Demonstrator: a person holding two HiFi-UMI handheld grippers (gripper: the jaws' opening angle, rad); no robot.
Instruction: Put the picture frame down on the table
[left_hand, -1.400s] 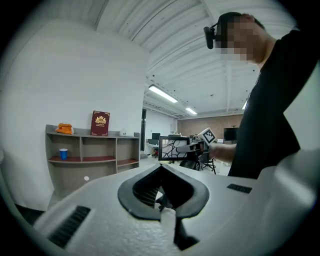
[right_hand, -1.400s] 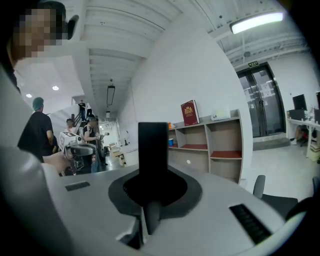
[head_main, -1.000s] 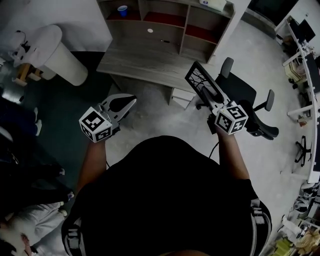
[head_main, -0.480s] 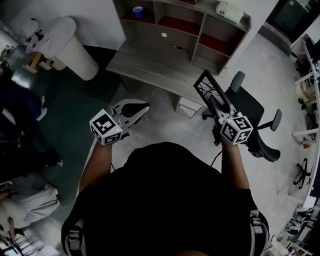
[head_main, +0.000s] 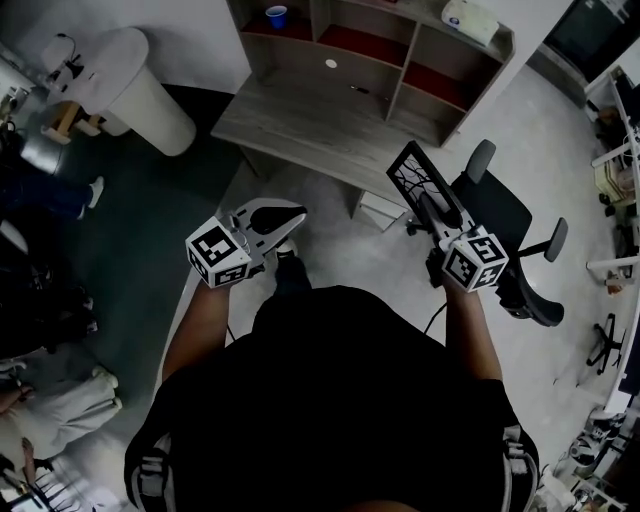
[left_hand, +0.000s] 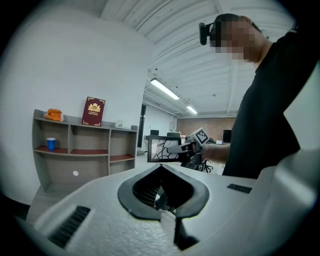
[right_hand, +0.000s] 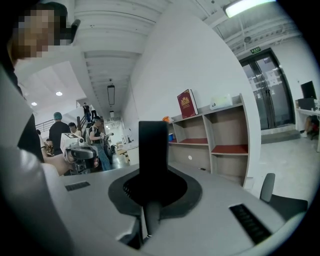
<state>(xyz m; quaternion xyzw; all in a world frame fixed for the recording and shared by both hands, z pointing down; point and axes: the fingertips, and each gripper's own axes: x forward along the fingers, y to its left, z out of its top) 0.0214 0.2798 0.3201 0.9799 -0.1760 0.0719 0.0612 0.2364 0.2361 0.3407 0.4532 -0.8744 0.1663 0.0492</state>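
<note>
The black picture frame (head_main: 420, 178), with a white branch-pattern picture, is held in the air by my right gripper (head_main: 432, 203), which is shut on its edge. In the right gripper view the frame (right_hand: 153, 150) stands as a dark upright bar between the jaws. The left gripper view shows the frame (left_hand: 161, 149) face on. My left gripper (head_main: 283, 213) hangs at the left, shut with nothing in it. The grey wooden table (head_main: 300, 125), with a shelf unit at its back, lies ahead of both grippers and below them.
A black office chair (head_main: 505, 215) stands right of the table, under the right gripper. A white round stand (head_main: 135, 90) is at the far left, with people (right_hand: 97, 137) beyond it. The shelves hold a blue cup (head_main: 277, 15) and a red book (left_hand: 93, 111).
The table has come nearer and more to the middle of the view. Both grippers kept their hold and spacing. A shoe now shows below the left gripper.
</note>
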